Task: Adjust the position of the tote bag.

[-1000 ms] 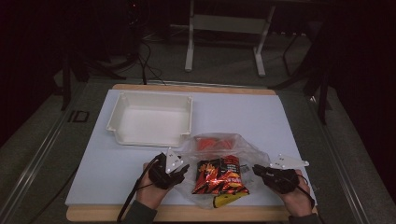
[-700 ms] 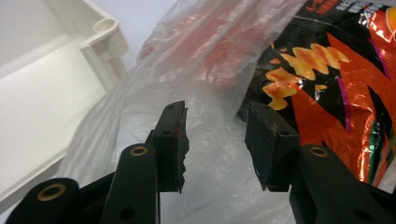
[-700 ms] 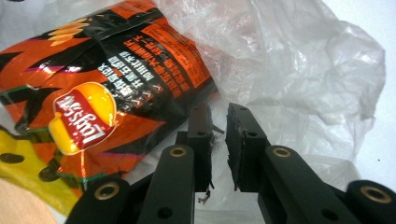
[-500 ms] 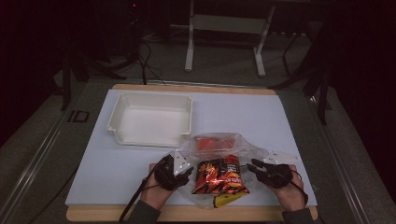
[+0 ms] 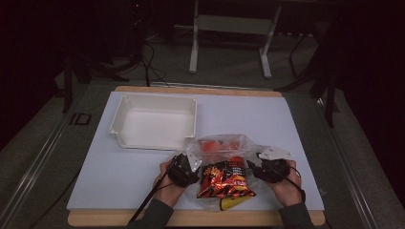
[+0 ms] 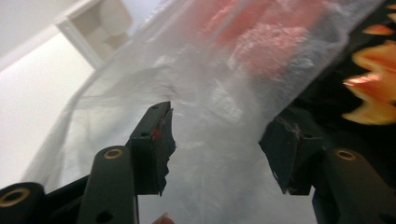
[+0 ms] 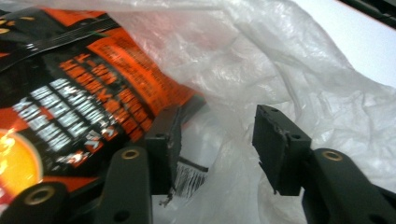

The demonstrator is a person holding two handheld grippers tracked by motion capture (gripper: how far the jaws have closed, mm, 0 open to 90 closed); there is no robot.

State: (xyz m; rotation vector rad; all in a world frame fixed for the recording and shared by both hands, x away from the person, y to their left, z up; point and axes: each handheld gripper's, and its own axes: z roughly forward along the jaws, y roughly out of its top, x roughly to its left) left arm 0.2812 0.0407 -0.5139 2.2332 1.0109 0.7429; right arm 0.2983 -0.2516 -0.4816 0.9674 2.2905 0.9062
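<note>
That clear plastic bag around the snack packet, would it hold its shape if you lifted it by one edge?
Probably not. The clear plastic bag looks thin and crumpled, so it would likely sag and fold. Its film looks smooth, so it may slip between pads. The snack packet inside would probably slide toward the low end.
</note>
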